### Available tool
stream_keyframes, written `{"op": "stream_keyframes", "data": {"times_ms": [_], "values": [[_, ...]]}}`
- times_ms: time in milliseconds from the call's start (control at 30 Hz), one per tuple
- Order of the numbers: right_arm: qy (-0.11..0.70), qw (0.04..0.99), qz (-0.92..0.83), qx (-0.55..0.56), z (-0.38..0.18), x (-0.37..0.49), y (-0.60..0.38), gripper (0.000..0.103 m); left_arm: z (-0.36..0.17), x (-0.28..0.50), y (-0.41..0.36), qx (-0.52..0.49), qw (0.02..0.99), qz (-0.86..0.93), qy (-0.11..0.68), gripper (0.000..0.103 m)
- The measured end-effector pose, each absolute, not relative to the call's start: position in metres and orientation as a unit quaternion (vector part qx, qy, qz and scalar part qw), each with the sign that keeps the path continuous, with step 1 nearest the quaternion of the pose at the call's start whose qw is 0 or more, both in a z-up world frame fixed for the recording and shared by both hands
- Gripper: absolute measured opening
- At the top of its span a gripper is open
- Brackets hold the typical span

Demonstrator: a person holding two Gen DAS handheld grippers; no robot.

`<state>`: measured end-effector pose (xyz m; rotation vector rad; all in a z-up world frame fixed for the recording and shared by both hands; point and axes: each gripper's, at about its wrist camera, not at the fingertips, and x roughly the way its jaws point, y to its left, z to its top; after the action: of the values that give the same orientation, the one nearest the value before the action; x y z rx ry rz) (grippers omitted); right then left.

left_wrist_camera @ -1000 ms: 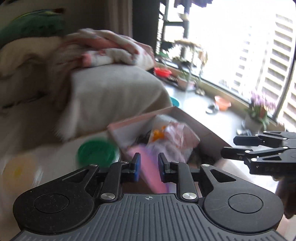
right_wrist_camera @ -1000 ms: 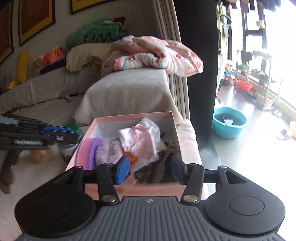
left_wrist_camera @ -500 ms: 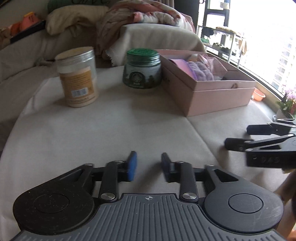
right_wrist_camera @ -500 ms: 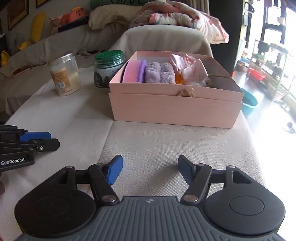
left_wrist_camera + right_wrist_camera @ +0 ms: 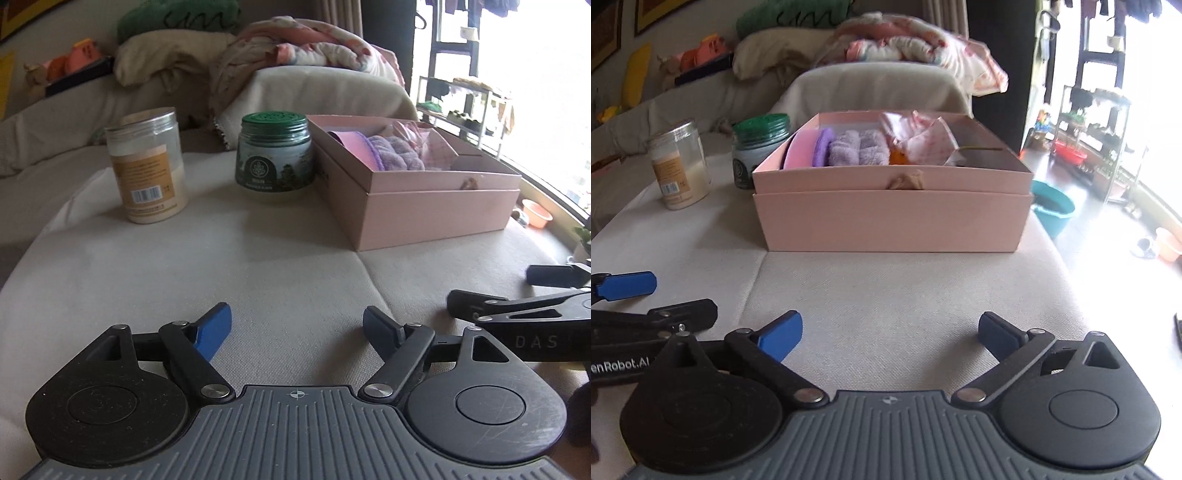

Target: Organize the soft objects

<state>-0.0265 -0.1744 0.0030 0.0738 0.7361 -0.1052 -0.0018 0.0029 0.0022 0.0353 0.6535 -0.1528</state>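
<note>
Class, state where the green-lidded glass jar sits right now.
The green-lidded glass jar stands on the cloth-covered table, left of the pink cardboard box, right of the clear plastic jar.

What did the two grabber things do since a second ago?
Both pulled back from over the pink box to low above the cloth-covered table. The left gripper opened wider, and the right gripper spread more too. Neither holds anything. The purple towel, the two jars and the box stayed where they were.
</note>
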Motion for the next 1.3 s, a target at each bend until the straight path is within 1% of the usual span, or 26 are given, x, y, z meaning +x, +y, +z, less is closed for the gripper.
{"op": "stream_keyframes", "data": {"times_ms": [400, 1300], "values": [[0.360, 0.931, -0.054, 0.039, 0.0037, -0.0266, -0.1748, 0.103, 0.0019, 0.0010, 0.0040, 0.016, 0.945, -0.068, 0.319, 0.083], [0.359, 0.931, -0.054, 0.039, 0.0035, -0.0268, -0.1747, 0.103, 0.0019, 0.0007, 0.0033, 0.016, 0.945, -0.067, 0.319, 0.084]]}}
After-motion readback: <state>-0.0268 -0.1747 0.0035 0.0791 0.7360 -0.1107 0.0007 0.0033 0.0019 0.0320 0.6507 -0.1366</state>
